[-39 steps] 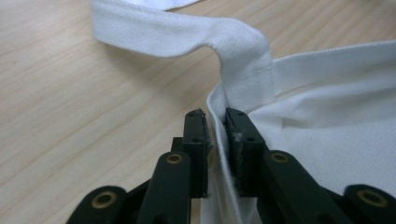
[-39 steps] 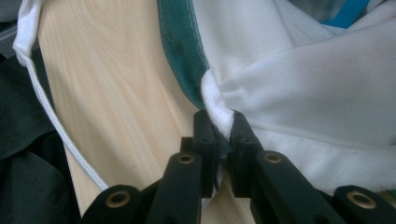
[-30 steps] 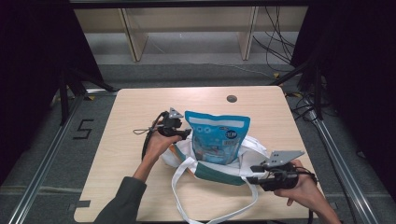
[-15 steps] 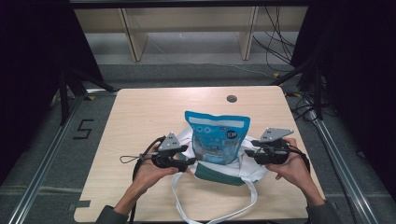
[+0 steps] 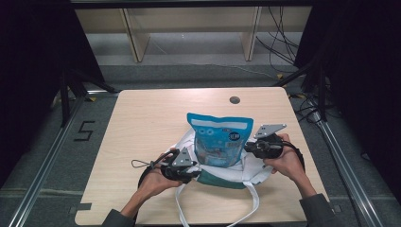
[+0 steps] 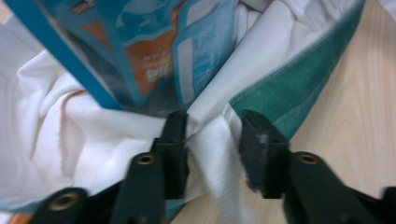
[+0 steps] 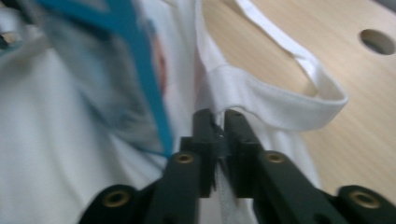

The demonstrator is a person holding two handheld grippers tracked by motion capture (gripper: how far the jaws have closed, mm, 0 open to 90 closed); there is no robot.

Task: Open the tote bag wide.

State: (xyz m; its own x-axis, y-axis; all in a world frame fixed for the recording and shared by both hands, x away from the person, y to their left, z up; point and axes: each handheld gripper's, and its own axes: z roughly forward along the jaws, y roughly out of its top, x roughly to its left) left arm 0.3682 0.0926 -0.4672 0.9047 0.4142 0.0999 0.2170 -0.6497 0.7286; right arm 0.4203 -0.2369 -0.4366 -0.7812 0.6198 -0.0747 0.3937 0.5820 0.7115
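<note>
Blue snack pouch [image 5: 218, 139] stands upright in the white cloth bag [image 5: 236, 172], mid-table [image 5: 142, 123], between my grippers. My left gripper [image 6: 214, 140] has its jaws apart around a bag strap [image 6: 215, 158], not pinching it. My right gripper [image 7: 218, 135] is clamped on the bag's hem. Pouch blocks the bag's interior; print blurred, unreadable.
</note>
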